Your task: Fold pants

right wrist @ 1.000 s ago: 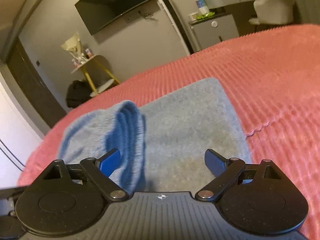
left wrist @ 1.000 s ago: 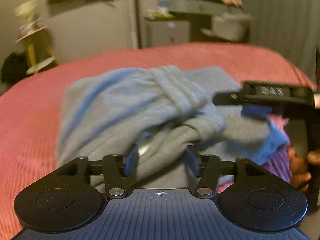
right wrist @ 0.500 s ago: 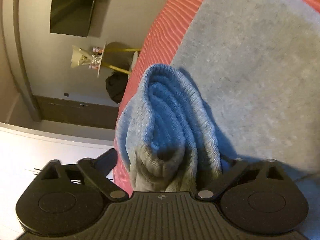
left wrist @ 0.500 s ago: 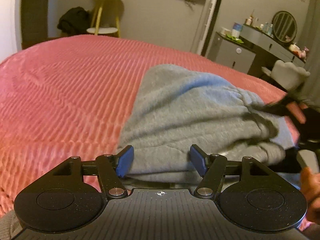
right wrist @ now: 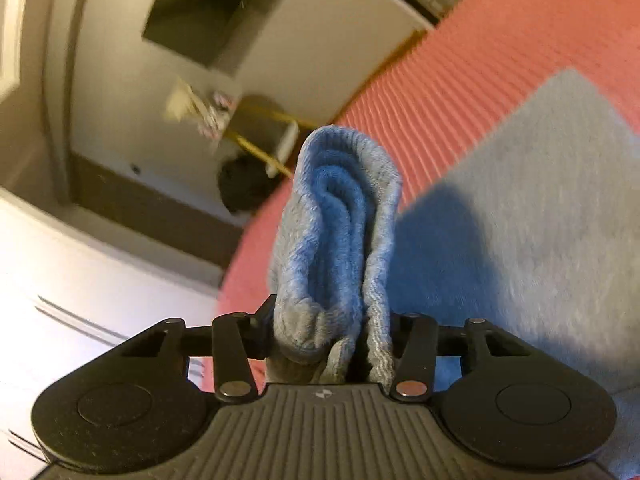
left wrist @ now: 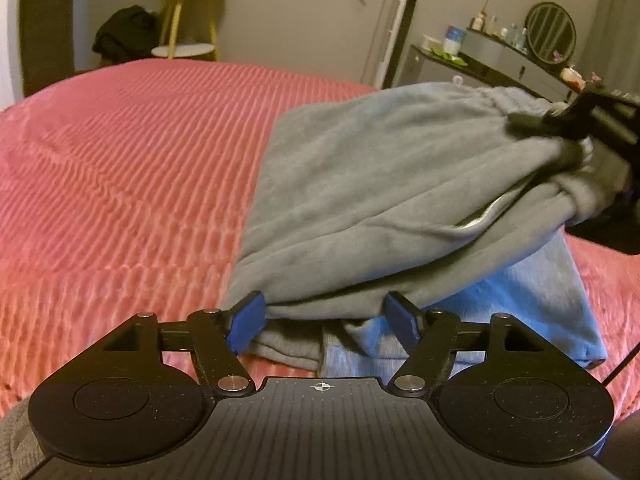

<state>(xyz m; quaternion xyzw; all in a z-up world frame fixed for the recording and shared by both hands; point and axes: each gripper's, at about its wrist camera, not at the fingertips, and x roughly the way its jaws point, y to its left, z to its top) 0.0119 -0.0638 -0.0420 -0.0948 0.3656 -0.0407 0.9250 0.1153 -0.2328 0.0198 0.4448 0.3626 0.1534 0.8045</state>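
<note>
Bedroom; bed (left wrist: 120, 152) with ribbed pink cover. Grey pants (left wrist: 380, 200) lie bunched on the bed's right part, partly folded over. Right gripper (right wrist: 328, 340) clamped on ribbed waistband (right wrist: 340, 216), raised. Left gripper (left wrist: 324, 316) spread wide, holding nothing, low at the near fold edge.

A: Count, garments? B: One pair of grey pants (left wrist: 384, 184) on one red bedspread (left wrist: 120, 168).
A: Tools? B: Two grippers: left gripper (left wrist: 325, 322), right gripper (right wrist: 330, 334).
A: Furniture? B: One yellow side table (left wrist: 188, 20), one round mirror (left wrist: 550, 32).
</note>
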